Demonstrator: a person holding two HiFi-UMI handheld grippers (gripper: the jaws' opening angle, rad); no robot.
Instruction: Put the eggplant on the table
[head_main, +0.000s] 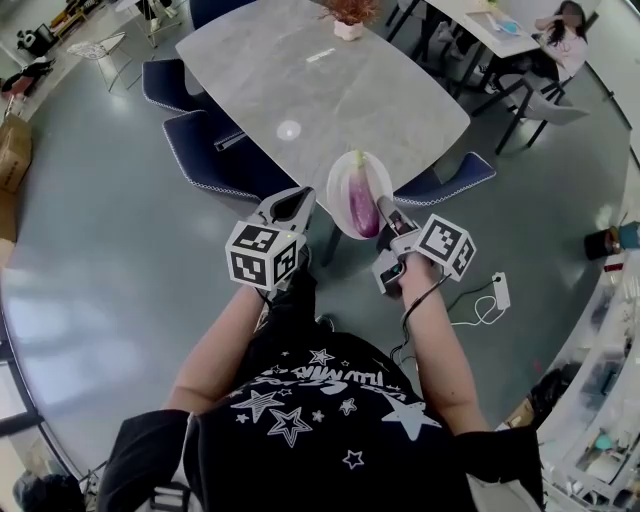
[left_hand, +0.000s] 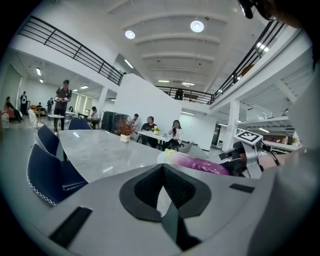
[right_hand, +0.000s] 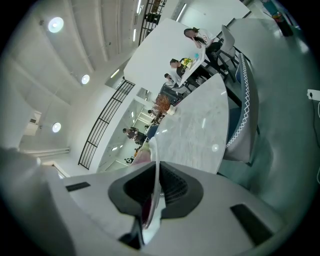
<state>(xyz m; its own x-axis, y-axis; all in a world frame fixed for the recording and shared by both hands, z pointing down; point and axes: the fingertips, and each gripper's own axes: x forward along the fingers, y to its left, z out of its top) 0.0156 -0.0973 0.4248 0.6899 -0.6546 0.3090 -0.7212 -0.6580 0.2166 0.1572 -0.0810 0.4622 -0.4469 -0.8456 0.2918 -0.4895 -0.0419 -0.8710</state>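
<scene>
Reaching forward, right gripper (head_main: 384, 212) clamps plate (head_main: 340, 188) bearing eggplant (head_main: 361, 200).

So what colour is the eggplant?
The eggplant is purple, paler toward its green stem; clearest in the head view.

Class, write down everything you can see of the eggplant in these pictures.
The eggplant is long and plump, with glossy purple skin streaked with white and a pale green stem end. It lies lengthwise on a white plate, its stem end pointing towards the table and its fat end towards the person. The right hand-held gripper clamps the plate's rim beside that fat end. Whether the gripper touches the eggplant itself cannot be told. The plate is held in the air at the table's near edge.
</scene>
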